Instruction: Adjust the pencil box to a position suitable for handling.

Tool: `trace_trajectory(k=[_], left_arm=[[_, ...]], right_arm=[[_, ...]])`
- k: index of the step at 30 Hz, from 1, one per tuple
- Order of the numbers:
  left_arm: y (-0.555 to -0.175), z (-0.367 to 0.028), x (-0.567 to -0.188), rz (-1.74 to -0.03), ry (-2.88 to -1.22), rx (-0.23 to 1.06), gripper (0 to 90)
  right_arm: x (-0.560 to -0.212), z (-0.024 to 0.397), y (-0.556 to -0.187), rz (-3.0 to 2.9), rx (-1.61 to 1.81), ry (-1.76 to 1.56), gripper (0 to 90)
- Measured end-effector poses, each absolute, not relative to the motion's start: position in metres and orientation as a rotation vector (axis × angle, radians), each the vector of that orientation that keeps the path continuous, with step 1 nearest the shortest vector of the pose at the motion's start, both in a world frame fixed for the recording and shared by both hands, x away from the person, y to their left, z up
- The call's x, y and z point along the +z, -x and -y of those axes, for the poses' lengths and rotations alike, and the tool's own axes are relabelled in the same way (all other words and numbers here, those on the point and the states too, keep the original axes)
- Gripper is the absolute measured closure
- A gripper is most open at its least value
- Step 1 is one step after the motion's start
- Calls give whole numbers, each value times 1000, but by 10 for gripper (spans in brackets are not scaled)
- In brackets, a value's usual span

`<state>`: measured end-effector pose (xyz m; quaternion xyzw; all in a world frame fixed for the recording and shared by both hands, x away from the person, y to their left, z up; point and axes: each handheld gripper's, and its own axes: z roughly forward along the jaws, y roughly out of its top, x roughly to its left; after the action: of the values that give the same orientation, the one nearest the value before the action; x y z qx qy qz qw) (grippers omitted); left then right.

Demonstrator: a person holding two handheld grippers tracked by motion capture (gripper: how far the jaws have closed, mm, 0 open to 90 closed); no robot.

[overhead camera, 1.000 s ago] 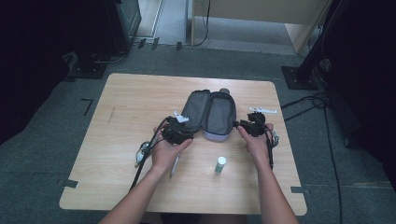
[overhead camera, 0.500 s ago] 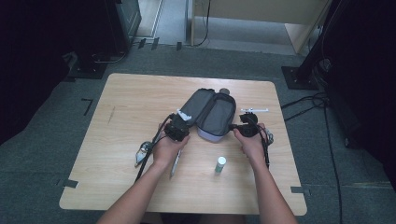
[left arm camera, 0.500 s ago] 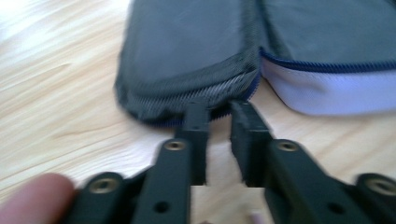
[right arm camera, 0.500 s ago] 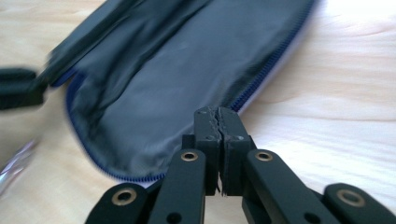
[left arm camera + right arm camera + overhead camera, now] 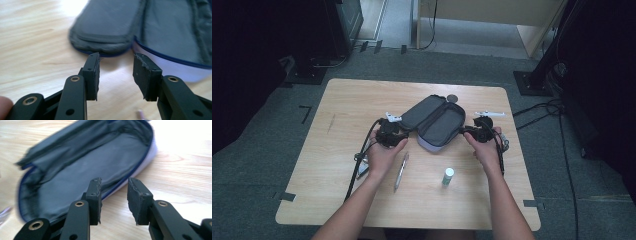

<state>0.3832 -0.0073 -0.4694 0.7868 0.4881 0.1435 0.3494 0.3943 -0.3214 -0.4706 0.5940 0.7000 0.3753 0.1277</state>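
The left gripper [image 5: 393,134] sits left of centre in the high view, its jaws spread apart after just opening, with nothing between the pads. In the left gripper view [image 5: 116,76] bare wood shows through the gap, and the tips stand just short of the near edge of the pencil case [image 5: 140,32], which fills the upper right of that frame. The right gripper [image 5: 472,133] lies right of centre in the high view, its jaws likewise parted and just opened, gripping nothing. In the right gripper view [image 5: 114,200] the left pad overlaps the case's blue-zipped rim while the right pad hangs over the table; whether it touches the rim I cannot tell.

The pencil case [image 5: 434,122] lies unzipped and spread flat at the middle of the wooden table [image 5: 352,100], grey lining up, between the two grippers. Lower in the high view, a pen [image 5: 401,171] lies below the left gripper and a small white tube with a green cap [image 5: 447,176] stands near the right hand [image 5: 486,150].
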Motion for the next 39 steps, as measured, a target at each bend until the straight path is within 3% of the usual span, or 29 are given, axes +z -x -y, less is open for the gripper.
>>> trace_trajectory(k=[5, 11, 18, 23, 29, 39], left_arm=[[-383, 16, -478, -1239, -2106, 287, 781], [-394, 19, -489, -1268, -2166, 265, 821], [-415, 8, -486, -1354, -2111, 296, 856], [-410, 0, -477, -1343, -2046, 276, 729], [-402, 5, -477, -1365, -1979, 219, 510], [-405, 34, -478, -1442, -1928, 217, 300]], right_arm=[[-479, 313, -398, -2075, 1010, -1733, 733], [-487, 305, -391, -2128, 999, -1733, 828], [-495, 292, -380, -2216, 994, -1687, 815], [-489, 292, -377, -2250, 1063, -1601, 744], [-475, 319, -381, -2081, 1150, -1690, 716], [-480, 327, -381, -2048, 1096, -1703, 668]])
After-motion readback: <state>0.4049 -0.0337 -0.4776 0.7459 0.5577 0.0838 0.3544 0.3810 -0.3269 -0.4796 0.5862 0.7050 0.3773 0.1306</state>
